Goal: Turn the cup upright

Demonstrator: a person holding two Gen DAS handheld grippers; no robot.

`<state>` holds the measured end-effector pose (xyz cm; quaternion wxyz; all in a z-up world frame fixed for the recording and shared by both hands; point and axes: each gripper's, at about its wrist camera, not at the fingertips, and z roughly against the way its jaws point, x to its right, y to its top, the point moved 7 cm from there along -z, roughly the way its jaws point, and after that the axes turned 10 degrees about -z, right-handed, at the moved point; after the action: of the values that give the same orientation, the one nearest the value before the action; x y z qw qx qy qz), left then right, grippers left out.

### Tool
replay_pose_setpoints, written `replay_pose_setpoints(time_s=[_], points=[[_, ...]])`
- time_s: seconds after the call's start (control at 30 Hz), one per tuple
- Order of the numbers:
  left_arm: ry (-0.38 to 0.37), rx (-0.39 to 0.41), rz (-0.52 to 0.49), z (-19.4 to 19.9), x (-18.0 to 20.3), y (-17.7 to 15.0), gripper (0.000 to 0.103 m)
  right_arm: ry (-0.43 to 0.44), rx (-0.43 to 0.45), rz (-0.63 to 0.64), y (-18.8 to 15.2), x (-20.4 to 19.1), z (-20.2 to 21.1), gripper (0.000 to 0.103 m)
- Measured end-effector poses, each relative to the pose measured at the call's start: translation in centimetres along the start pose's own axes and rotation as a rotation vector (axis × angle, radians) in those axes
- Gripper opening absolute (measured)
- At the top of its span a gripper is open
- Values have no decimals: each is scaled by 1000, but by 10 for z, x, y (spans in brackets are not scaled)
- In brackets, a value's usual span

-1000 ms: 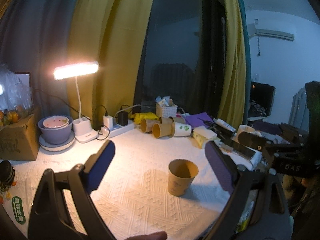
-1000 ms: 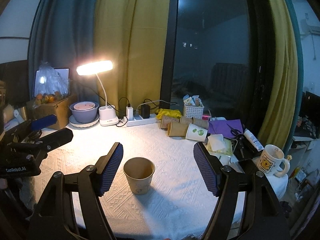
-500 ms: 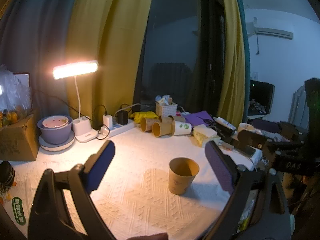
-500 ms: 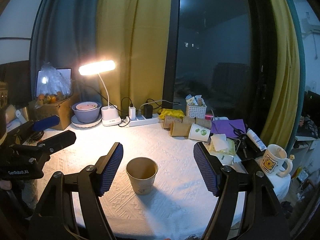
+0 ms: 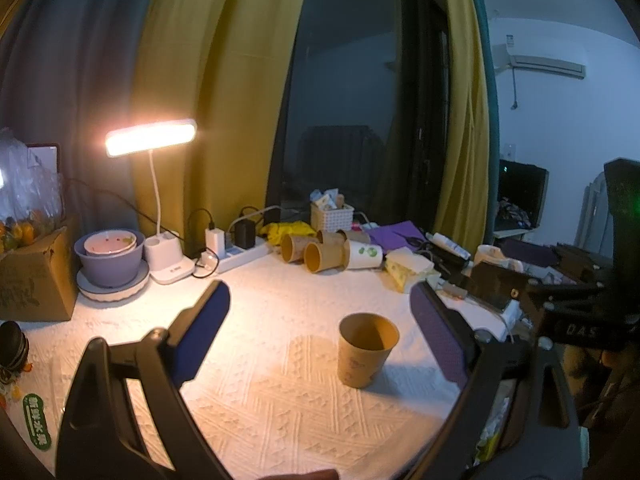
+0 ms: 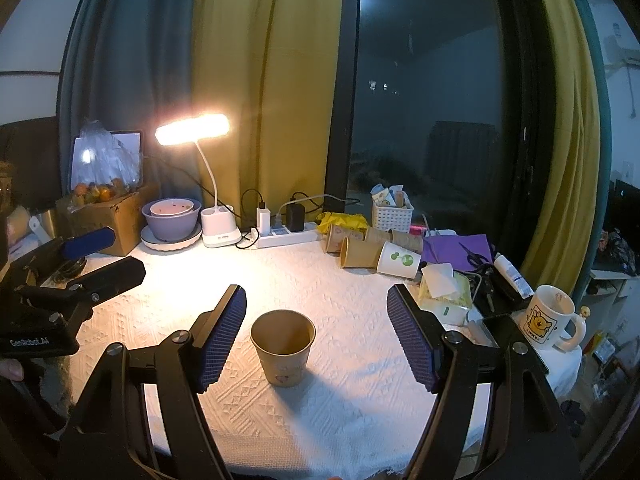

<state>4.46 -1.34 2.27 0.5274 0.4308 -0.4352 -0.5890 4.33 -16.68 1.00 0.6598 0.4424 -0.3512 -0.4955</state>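
Nothing moved since earlier, cup (image 6: 283, 346) upright, both jaws wide, empty

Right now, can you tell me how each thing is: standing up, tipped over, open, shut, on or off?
brown paper cup: standing upright, mouth up, empty
left gripper: open, holding nothing
right gripper: open, holding nothing
desk lamp: switched on
spare cups: tipped on their sides
bear mug: upright

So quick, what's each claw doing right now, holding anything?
Left claw: open, holding nothing.
Right claw: open, empty; the brown paper cup stands upright between its fingers, untouched.
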Motion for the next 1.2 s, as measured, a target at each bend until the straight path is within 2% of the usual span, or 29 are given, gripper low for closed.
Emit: replay_pose_setpoints(time_s=[1.2], points=[[16,-2,12,0,-7,-4,93,-10,4,-14,2,4,0,76]])
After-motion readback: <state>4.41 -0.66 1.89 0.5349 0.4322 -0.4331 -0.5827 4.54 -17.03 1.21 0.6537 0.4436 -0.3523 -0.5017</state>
